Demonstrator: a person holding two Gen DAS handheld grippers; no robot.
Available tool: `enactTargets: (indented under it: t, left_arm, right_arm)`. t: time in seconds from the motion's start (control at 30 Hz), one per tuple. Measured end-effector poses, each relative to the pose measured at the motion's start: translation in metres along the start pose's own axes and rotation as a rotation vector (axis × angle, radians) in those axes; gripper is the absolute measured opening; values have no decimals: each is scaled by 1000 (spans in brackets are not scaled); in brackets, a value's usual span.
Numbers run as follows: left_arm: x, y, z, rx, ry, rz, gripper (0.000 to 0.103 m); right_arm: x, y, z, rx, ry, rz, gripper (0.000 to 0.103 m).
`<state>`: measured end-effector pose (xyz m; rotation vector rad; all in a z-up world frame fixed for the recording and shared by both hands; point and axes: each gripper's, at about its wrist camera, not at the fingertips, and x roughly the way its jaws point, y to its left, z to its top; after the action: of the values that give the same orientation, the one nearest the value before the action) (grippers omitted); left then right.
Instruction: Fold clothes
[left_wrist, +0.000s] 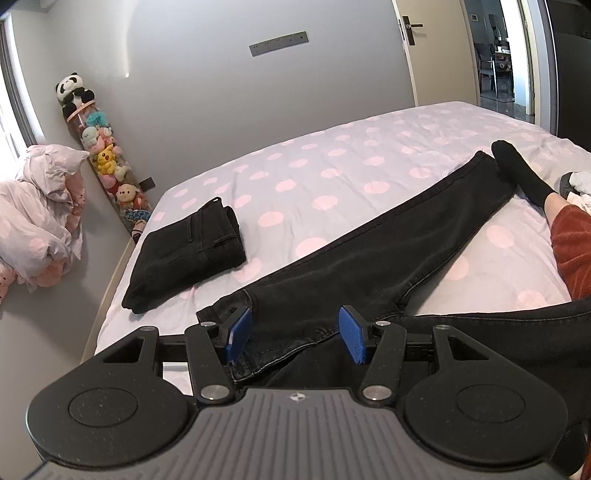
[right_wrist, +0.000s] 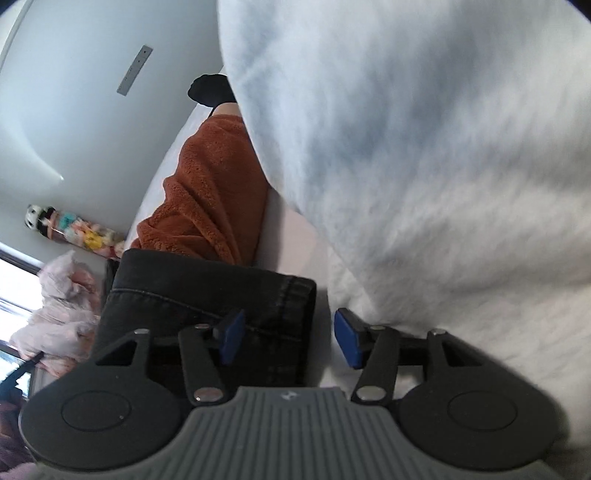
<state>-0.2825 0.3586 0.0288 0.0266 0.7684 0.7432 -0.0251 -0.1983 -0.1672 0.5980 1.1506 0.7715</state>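
Note:
Black jeans (left_wrist: 369, 251) lie spread on the polka-dot bed (left_wrist: 332, 155), one leg stretching toward the far right. My left gripper (left_wrist: 295, 334) is open, its blue pads on either side of the jeans' waist end. A second pair of black jeans (left_wrist: 188, 254) lies folded at the bed's left edge. In the right wrist view my right gripper (right_wrist: 288, 339) is open over a hem of the black jeans (right_wrist: 207, 295), with the left pad over the fabric. A fluffy white garment (right_wrist: 424, 166) fills that view's right side.
A person's leg with a black sock (left_wrist: 517, 170) and rust-coloured fleece (left_wrist: 572, 247) rests on the bed's right. A crumpled duvet (left_wrist: 37, 214) lies on the floor at left by a tube of plush toys (left_wrist: 107, 158). An open door (left_wrist: 491, 55) is at the far right.

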Motion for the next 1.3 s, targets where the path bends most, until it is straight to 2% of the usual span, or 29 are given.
enactTargets:
  t: [0.17,0.27,0.4,0.43,0.57,0.67,0.8,0.83,0.87,0.9,0.97,1.03,1.17,1.27,1.3]
  left_arm:
    - [-2,-4,-1,16,-3,-1,62]
    - [-3,-5,-1,28,-3,2,62]
    - [-1,-6,0,21,1,3,62]
    - [-1,-6,0,17,1,1,62]
    - [-4,-9,3,15,-13,-7,62]
    - [-8,-11,3,24,-27,-10,62]
    - [-7,-13,4,32,-27,-12,62]
    - [-6,-13,3,29,-25,-12,62]
    - [-5,-13,3,25,-24,-11,62]
    - [-5,-12,3,21,-23,-10,62]
    - [-3,-11,3,20,-20,-7,62]
    - [-2,-10,3,21,-17,-3,62]
    - [1,-8,3,23,-11,5,62]
    - [2,-7,4,29,-11,11,62]
    - [2,-7,4,30,-11,13,62]
  right_arm:
    - [2,-15,-9,104,-19,179,62]
    - [-7,-20,-13,135,-51,272,61]
    - [-22,-27,-18,171,-82,458,61]
    - [-22,-25,-18,159,-68,467,62]
    - [-2,-6,-17,22,19,319,62]
    - [18,-1,-16,-33,37,222,62]
    - [28,2,-14,-42,36,167,59]
    - [28,2,-15,-36,36,173,55]
    - [27,1,-16,-30,36,179,43]
    - [26,1,-17,-27,33,183,37]
    - [24,6,-20,-30,-1,181,21]
    - [7,6,-18,-16,-63,184,11]
    - [-36,29,-1,-38,-223,199,11]
    - [-67,69,31,-116,-321,171,10]
    - [-72,87,43,-159,-326,153,10]
